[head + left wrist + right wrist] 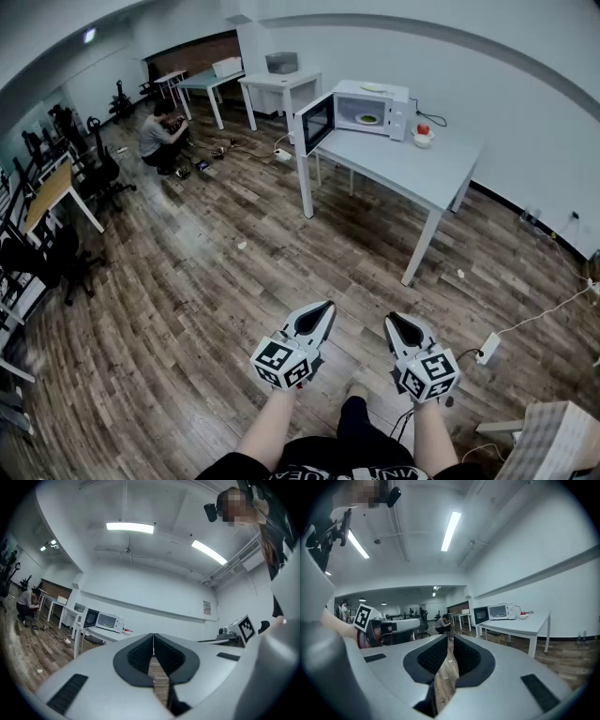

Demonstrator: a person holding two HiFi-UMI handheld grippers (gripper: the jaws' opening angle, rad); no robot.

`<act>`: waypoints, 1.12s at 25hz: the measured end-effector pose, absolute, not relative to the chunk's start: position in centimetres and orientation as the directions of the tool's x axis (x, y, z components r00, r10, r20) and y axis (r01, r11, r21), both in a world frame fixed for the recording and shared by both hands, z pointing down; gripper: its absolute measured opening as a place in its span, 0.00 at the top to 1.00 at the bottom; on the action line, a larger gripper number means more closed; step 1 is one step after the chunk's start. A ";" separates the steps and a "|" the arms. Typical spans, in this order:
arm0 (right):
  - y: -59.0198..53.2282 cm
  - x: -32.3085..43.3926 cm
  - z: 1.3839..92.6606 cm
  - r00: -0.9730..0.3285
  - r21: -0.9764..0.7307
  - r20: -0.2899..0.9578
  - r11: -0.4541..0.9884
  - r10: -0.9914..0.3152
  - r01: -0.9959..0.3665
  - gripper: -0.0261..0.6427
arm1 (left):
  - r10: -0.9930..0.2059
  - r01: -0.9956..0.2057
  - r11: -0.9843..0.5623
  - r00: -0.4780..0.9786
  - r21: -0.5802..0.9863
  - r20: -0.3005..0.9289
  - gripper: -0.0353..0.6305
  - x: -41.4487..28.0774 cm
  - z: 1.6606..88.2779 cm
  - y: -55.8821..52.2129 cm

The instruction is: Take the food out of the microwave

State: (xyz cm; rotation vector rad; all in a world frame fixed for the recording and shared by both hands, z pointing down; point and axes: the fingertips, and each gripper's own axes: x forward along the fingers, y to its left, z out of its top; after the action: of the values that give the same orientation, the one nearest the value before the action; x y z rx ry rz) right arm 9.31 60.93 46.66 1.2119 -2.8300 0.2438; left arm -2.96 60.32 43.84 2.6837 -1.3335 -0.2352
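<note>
Left hand-held gripper [323,309] and right hand-held gripper [394,323] clenched empty; only head view shows food [367,119] inside microwave [397,111]

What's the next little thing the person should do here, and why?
Probably step forward toward the microwave. Its door is open and the food shows inside. But it sits on the table far across the floor, while the left tool and right tool are shut, empty and close to the person's body, seemingly well out of reach.
</note>
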 end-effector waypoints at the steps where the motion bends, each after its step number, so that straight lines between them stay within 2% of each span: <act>1: 59.8 9.4 46.6 -0.692 -0.124 0.106 0.681 -0.714 -0.722 0.87 | -0.799 -0.777 -0.600 0.596 0.190 -0.081 0.93 -2.8 43.7 59.2; 16: 47.7 11.8 47.3 -0.717 -0.156 0.109 0.701 -0.688 -0.696 0.87 | -0.816 -0.792 -0.570 0.577 0.219 -0.036 0.93 0.1 45.0 47.3; 28: 42.9 15.9 48.1 -0.720 -0.177 0.106 0.700 -0.686 -0.692 0.87 | -0.831 -0.804 -0.546 0.556 0.234 -0.029 0.93 3.0 45.5 43.1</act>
State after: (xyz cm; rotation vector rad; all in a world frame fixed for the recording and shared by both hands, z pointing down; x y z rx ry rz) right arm 15.91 42.94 48.12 1.1622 -2.8665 0.3185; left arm 3.03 43.08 45.48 2.5954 -1.3810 -0.2022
